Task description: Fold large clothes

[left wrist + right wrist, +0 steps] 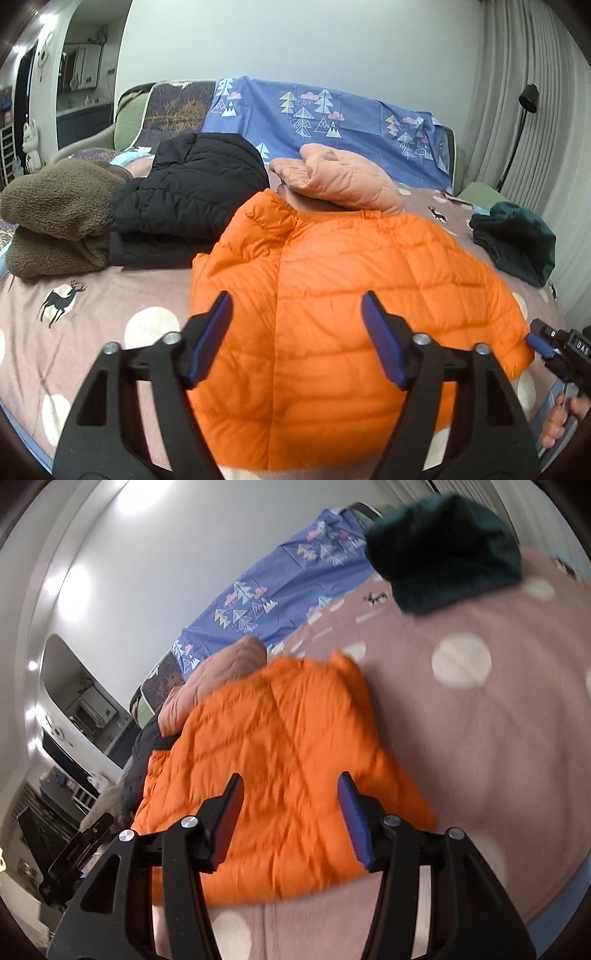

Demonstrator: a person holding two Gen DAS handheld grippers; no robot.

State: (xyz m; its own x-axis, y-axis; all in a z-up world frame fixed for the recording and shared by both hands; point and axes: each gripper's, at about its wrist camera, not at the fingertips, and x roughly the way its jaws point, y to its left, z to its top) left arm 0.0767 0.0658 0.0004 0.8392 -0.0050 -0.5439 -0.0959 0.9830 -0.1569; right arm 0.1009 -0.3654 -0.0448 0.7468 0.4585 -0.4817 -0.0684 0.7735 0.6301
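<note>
Left wrist view: the orange puffer jacket [332, 295] lies flat on the dotted bedspread [110, 314] and serves as my landmark. I judge it is spread in the open middle of the bed so that its panels can be folded without fouling other garments. Beyond its collar lies the peach jacket [343, 177]; beyond and to its left sit the black jacket [192, 199] and the brown fleece [55, 221], both apparently folded and set aside. To its right, apart from it, lies the dark green garment [517, 243]. My left gripper [297, 339] stands above the near part of the orange jacket with its jaws spread wide; the pads press on nothing and nothing is held. At the jacket's right hem, my right gripper [539, 343] shows as a blue tip just beside the fabric. Right wrist view: the frame is blurred. The orange puffer jacket [273, 746] lies ahead of my right gripper [291, 819], whose jaws stand moderately open, less wide than the left, and empty. The dark green garment [443, 546] lies well beyond the jacket, to its right. Both claws being free, I judge the jacket is released and resting under its own weight.
</note>
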